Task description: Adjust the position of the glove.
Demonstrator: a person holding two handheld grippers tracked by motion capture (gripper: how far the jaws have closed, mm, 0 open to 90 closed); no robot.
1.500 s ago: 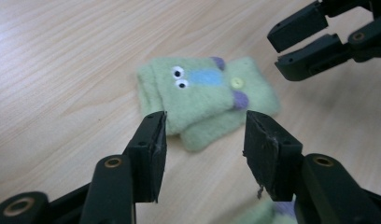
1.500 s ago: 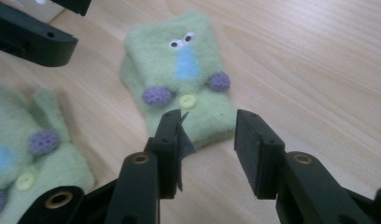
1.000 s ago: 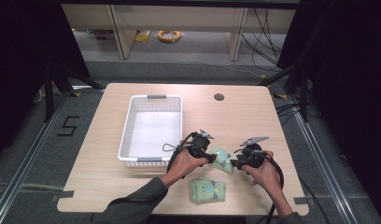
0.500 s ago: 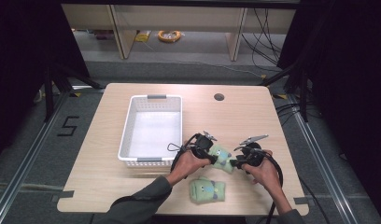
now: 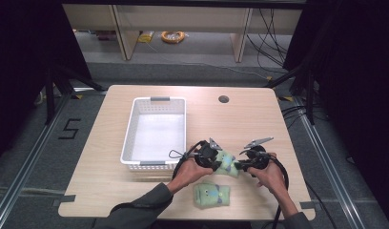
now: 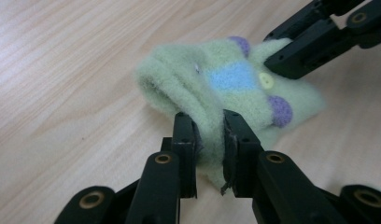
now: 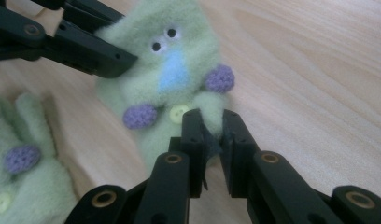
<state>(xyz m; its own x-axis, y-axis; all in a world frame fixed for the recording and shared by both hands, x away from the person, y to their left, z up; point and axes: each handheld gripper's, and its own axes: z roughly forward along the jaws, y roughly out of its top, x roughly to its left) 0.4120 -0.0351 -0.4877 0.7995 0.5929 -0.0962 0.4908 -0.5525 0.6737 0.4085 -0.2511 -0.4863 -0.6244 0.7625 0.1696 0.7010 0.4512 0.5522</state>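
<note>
A fuzzy green sock (image 5: 227,162) with eyes, a blue patch, purple pompoms and a yellow button lies on the wooden table between my two grippers. My left gripper (image 5: 219,161) (image 6: 209,135) pinches one edge of the green sock (image 6: 235,79); its jaws have just been closing, and the fabric is squeezed between the pads. From the other side my right gripper (image 5: 239,166) (image 7: 212,128) has likewise just been closing, and it nips the sock's (image 7: 179,60) lower edge. A second matching sock (image 5: 211,194) (image 7: 25,172) lies flat nearer the table's front edge.
A white plastic basket (image 5: 128,131) stands left of the hands, nothing visible inside it. A round cable hole (image 5: 223,99) sits near the table's (image 5: 259,124) far edge. Bare wood stretches to the right and behind the grippers.
Both hands stay at the sock between them; the left hand has edged slightly. The second sock and the basket have not moved.
</note>
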